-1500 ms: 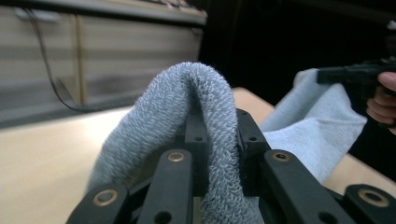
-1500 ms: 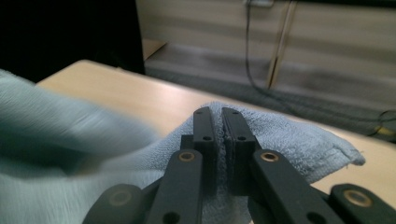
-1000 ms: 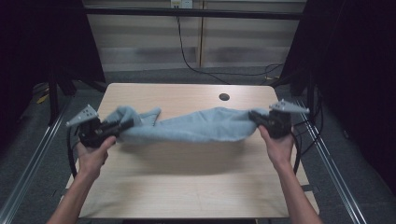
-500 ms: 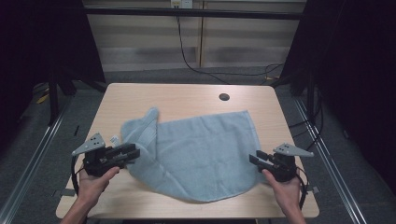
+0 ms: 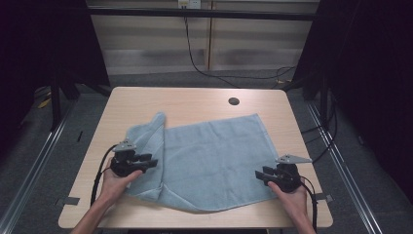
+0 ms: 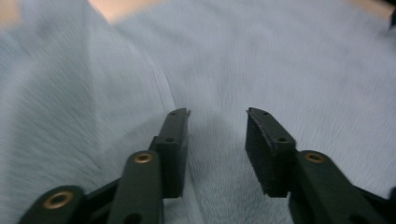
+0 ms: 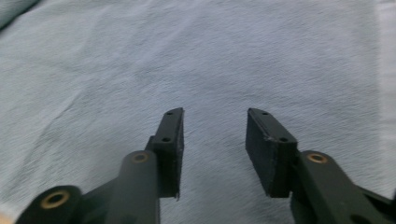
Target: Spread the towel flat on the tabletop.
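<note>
Towel spread on the worktop, both hand-held grippers let go

Towel [image 5: 214, 161] lies mostly flat across the near half of the worktop [image 5: 195, 100], laid out so it can be smoothed or folded; its left part is doubled over in a flap. Left hand-held gripper [image 5: 148, 163] sits at the towel's left edge and right hand-held gripper [image 5: 260, 175] at its right edge, each with jaws parted and nothing between them. Half a second ago both pinched the cloth's corners with it still settling; a second ago it hung stretched between them, farther up the worktop.
</note>
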The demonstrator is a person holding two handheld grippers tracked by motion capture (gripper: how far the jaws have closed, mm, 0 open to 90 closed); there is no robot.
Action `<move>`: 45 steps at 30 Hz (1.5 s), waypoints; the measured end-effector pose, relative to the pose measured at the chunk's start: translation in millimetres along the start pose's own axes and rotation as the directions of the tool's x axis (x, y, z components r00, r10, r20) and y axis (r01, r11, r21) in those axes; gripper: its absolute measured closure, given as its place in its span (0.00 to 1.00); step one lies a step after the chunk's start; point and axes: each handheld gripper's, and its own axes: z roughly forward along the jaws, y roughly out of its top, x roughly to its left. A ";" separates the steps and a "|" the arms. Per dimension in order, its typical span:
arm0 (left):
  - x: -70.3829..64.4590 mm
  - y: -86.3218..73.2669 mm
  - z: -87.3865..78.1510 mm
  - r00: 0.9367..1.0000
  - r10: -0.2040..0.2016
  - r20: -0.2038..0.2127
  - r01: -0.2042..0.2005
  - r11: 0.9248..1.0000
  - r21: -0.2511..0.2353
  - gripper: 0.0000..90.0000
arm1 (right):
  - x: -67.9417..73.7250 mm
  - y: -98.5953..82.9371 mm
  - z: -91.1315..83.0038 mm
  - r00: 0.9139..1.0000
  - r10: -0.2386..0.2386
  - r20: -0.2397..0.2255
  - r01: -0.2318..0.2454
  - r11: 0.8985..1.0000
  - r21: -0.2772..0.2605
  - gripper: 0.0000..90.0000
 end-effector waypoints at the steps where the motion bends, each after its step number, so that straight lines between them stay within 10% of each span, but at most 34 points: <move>1: -2.2 -4.6 4.0 0.999 0.034 -0.012 -0.034 0.999 0.002 0.58 | 3.7 -3.3 -2.2 0.999 -0.013 -0.030 0.013 1.000 0.002 0.57; 11: -6.6 -8.7 1.8 0.996 0.068 -0.049 -0.068 0.998 0.004 0.86 | 19.8 -5.0 20.3 0.987 -0.146 0.070 0.139 0.985 0.101 0.47; 20: -16.0 -16.1 -3.4 1.000 0.013 0.028 -0.012 1.000 -0.002 0.81 | -10.0 21.8 46.7 0.987 -0.136 0.081 0.130 0.988 0.080 0.47; 30: -46.7 -12.3 0.9 0.991 0.086 0.105 -0.090 0.995 0.032 0.81 | -34.3 63.5 89.2 0.990 -0.114 0.079 0.108 0.992 0.071 0.46; 35: -43.7 -10.5 -2.0 0.989 0.059 0.133 -0.060 0.998 0.007 0.81 | -39.2 77.6 102.8 0.996 -0.066 0.060 0.062 0.996 0.060 0.45; 45: -12.1 1.9 -25.5 0.997 0.010 0.073 -0.002 0.994 -0.110 0.72 | 9.2 67.6 66.4 0.989 -0.122 -0.087 0.123 0.992 0.005 0.43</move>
